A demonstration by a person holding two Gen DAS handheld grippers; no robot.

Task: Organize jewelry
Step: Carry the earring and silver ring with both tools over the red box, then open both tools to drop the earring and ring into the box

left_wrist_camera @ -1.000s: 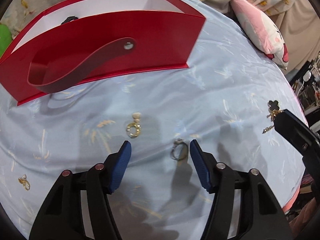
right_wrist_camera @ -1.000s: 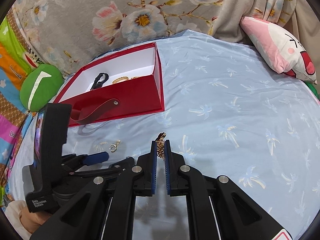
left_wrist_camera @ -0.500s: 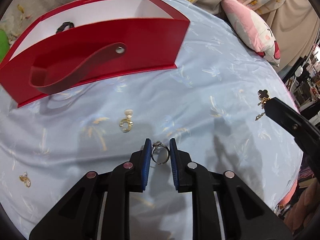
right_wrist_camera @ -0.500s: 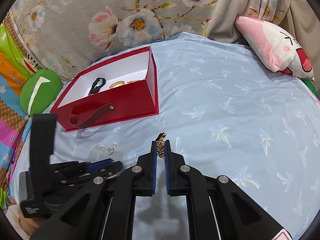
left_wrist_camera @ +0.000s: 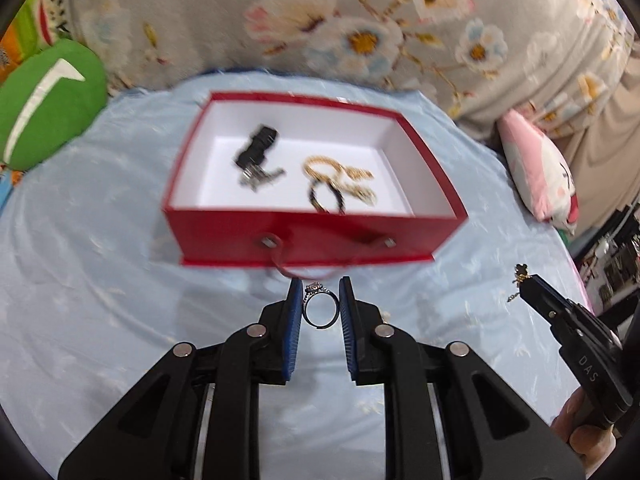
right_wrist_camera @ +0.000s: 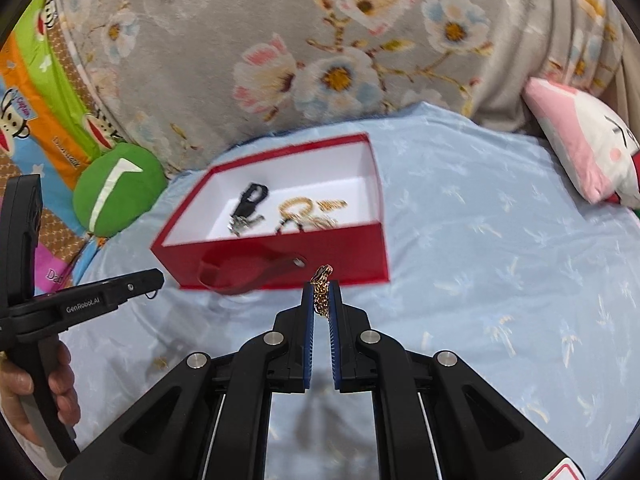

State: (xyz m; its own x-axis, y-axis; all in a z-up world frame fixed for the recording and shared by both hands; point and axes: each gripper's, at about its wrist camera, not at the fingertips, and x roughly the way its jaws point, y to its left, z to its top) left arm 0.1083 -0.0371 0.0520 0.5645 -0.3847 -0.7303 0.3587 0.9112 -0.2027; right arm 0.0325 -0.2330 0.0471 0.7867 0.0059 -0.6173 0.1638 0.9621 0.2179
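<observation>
- A carry-to-box step is judged to be in hand: a silver ring (left_wrist_camera: 319,307) is clamped upright between the blue pads of the left gripper (left_wrist_camera: 319,300), its stone setting at 12 o'clock, and it is held clear of the blue sheet (left_wrist_camera: 100,280).
- A gold chain piece (right_wrist_camera: 321,290) with a dark clover charm is pinched between the nearly closed fingers of the right gripper (right_wrist_camera: 321,300); part of it pokes out above the tips.
- The red box (left_wrist_camera: 316,236) lies at 12 o'clock from both grippers, open at the top, with its white floor exposed.
- Already in the box are a black clasp piece (left_wrist_camera: 256,156) at about 10 o'clock of the floor and a gold bracelet (left_wrist_camera: 340,174) tangled with a dark band at about 3 o'clock; motion blur makes their exact shapes uncertain.
- The next move is judged to call for each load to be lifted over the near wall, then released over bare floor, most of which seems to lie toward 6 o'clock and 12 o'clock.
- The near wall and its looped red strap (right_wrist_camera: 248,276) stand in the way of a low approach.
- A green cushion (left_wrist_camera: 44,100) sits at 10 o'clock of the box, a pink plush pillow (right_wrist_camera: 580,148) at 2 o'clock; both are well apart from the path.
</observation>
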